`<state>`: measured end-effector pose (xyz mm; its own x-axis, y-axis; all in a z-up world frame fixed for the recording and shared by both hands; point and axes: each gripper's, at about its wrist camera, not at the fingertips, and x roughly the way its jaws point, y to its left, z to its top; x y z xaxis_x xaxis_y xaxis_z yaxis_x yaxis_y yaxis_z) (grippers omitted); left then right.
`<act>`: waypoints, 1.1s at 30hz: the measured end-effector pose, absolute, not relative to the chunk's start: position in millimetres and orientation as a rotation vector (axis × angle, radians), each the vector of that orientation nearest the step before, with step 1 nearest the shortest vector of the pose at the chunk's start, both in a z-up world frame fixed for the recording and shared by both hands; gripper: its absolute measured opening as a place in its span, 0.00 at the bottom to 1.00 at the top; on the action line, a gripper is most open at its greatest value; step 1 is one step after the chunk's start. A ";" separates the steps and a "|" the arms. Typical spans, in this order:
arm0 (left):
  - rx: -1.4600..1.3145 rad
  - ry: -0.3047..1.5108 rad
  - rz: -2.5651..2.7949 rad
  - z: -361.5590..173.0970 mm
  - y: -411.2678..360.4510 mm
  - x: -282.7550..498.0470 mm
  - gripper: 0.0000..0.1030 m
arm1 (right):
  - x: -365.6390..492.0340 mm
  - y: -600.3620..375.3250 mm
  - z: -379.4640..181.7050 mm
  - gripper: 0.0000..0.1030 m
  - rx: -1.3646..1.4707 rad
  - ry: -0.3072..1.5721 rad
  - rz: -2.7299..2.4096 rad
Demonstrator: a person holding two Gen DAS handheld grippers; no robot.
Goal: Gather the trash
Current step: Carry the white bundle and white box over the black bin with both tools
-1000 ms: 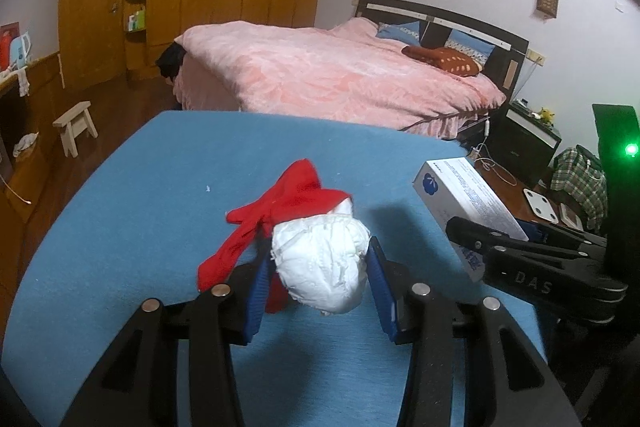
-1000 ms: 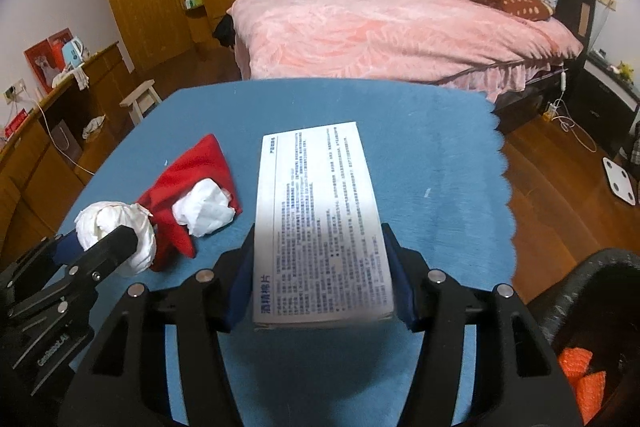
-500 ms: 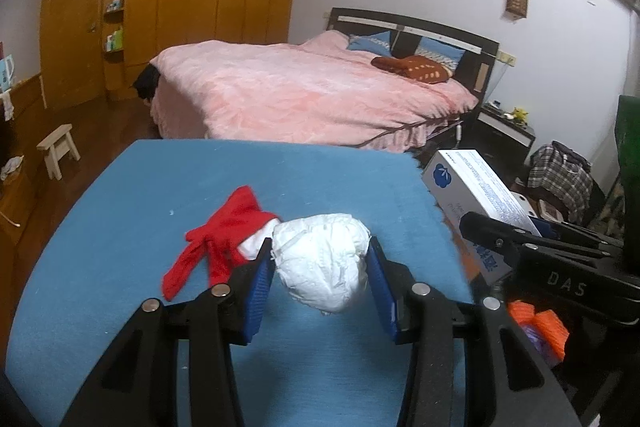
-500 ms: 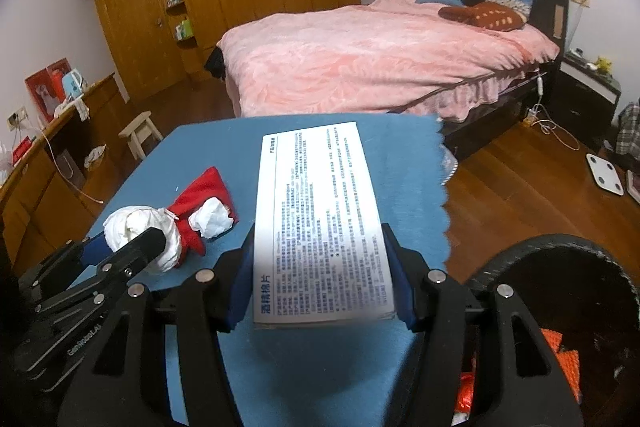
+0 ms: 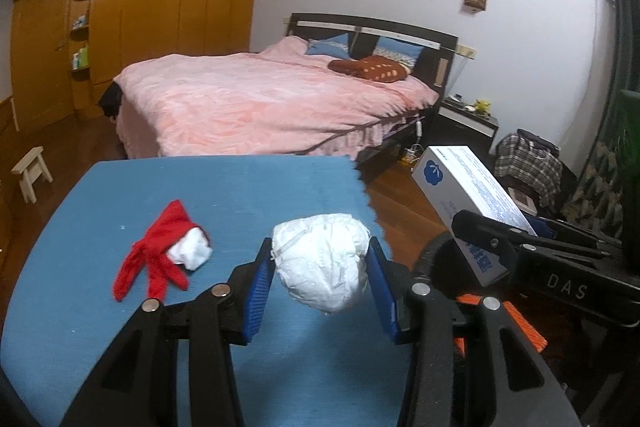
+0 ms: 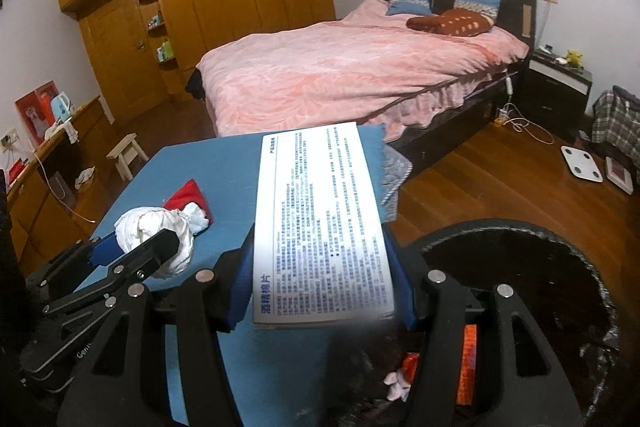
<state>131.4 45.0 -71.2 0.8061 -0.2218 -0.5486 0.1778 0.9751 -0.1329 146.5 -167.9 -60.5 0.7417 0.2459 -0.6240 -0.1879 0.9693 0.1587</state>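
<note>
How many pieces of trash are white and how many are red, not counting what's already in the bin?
White: 3 - paper wad in the left gripper, box in the right gripper, small wad on the table
Red: 1 - wrapper on the table
Total: 4

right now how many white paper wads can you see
2. One paper wad is clamped in the left gripper; a smaller wad lies against the red cloth on the blue table. More may sit in the bin.
</note>
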 end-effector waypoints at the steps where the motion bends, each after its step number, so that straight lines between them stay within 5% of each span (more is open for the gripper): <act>1: -0.074 0.594 -0.222 -70.3 39.8 130.6 0.44 | 143.5 -174.0 -59.4 0.54 0.088 0.693 0.230; 33: 0.034 0.582 -0.486 -67.2 -100.1 113.2 0.44 | 74.8 -332.8 -69.8 0.54 0.165 0.662 -0.065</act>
<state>113.2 -100.1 -67.2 0.7259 -0.4310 -0.5359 0.4497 0.8871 -0.1043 74.8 -332.8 -69.8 0.7875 -0.0077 -0.6162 0.1126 0.9849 0.1315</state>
